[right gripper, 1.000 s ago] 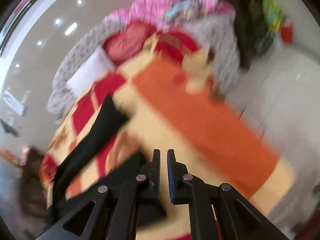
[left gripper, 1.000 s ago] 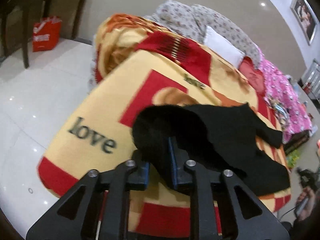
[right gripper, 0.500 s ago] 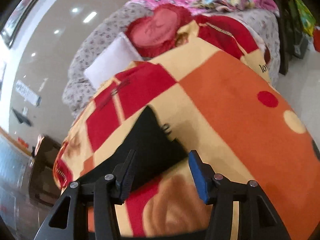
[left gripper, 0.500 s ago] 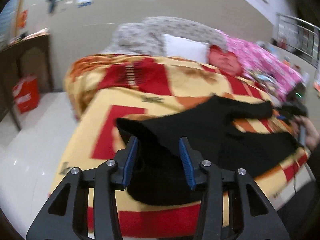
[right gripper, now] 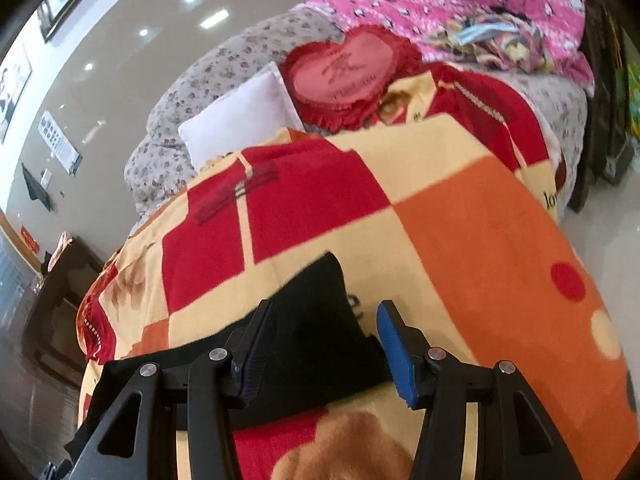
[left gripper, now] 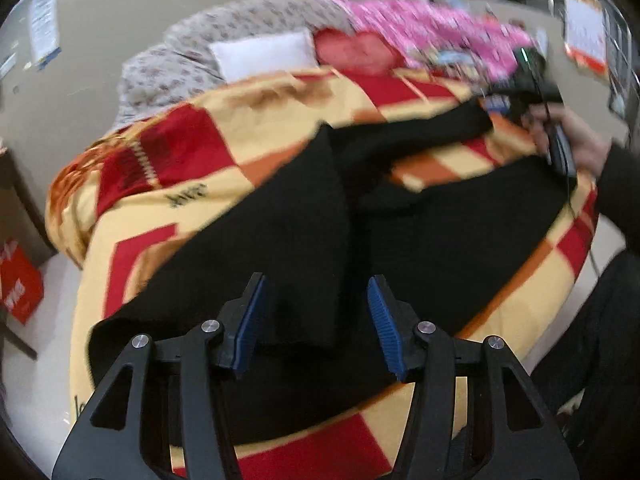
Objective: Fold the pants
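Black pants [left gripper: 304,216] lie ungripped between the left gripper [left gripper: 316,320]'s opening jaws; right gripper [right gripper: 320,352]'s jaws gape.

The left gripper [left gripper: 316,322] tilts downward with its blue-padded fingers [left gripper: 250,322] opening, clear of anything. The right gripper [right gripper: 322,350] tilts down likewise, fingers [right gripper: 394,350] parted and gripping nothing. A blurred hand [left gripper: 568,140], seemingly the person's right, holds its handle.
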